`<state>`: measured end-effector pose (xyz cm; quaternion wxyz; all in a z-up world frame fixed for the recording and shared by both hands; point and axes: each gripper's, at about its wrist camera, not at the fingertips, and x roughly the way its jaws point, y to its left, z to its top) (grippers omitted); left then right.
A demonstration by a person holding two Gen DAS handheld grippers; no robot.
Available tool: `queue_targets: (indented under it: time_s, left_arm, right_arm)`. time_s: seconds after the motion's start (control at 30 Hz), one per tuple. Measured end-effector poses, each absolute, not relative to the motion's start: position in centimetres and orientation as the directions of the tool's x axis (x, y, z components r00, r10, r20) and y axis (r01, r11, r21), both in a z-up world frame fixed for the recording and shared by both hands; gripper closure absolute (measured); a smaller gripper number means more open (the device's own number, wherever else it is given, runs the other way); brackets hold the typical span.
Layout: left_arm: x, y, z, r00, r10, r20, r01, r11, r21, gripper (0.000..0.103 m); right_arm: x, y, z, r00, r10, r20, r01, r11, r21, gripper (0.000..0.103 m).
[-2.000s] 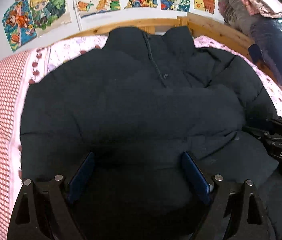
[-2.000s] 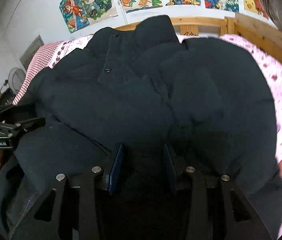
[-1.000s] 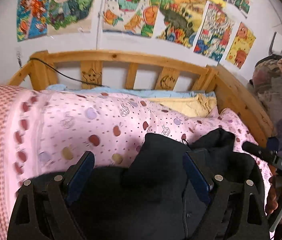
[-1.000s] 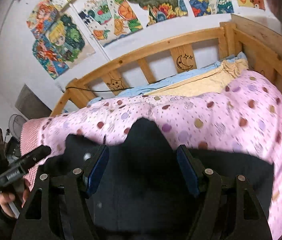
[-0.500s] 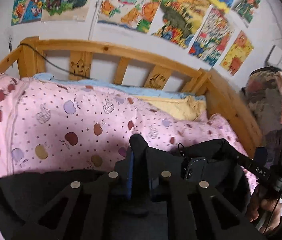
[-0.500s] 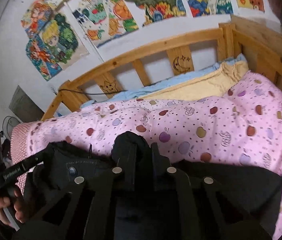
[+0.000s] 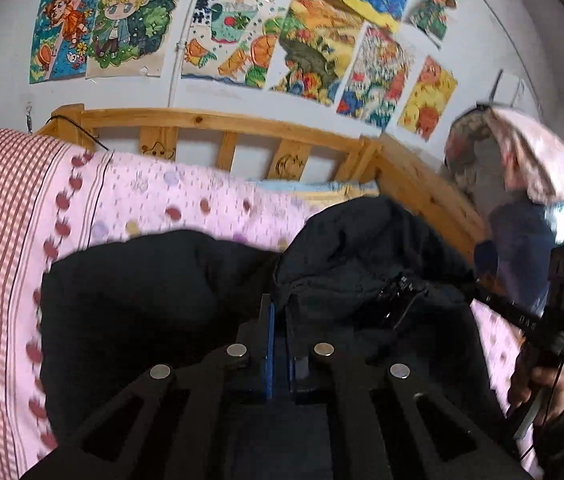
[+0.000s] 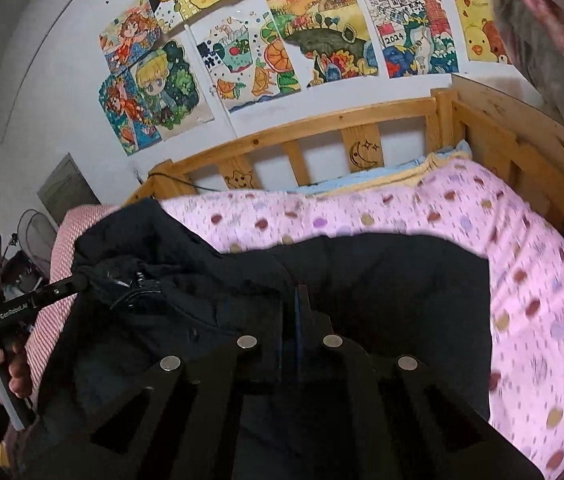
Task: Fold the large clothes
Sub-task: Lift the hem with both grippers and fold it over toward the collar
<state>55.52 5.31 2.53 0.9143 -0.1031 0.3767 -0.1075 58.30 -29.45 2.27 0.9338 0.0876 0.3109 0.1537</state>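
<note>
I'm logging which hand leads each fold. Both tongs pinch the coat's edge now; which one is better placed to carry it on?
Neither clearly. Left tongs and right tongs are both shut on the coat, side by side, so they probably move together.

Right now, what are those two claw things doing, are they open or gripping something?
Left gripper: shut on the black jacket, fabric pinched between its fingers.
Right gripper: shut on the black jacket too.
</note>
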Motion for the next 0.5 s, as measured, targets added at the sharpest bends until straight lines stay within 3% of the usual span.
queue_targets:
  time_s: [0.27,0.5]
  left_arm:
    - [55.6,4.5,-4.9,0.514,-0.162,-0.842,0.062,0.986,-0.153,0.1]
    - [57.0,4.2,-8.9,0.436,-0.118,-0.892,0.041,0.993,-0.111,0.102]
  right_arm:
    - [58.3,-29.7,-3.9,0.706,0.296,-0.644,-0.183,0.954,0.238,0.099]
    - [59.7,-29.5,-7.8,0.68,0.265,-0.684,-0.143,0.963,0.231,0.099]
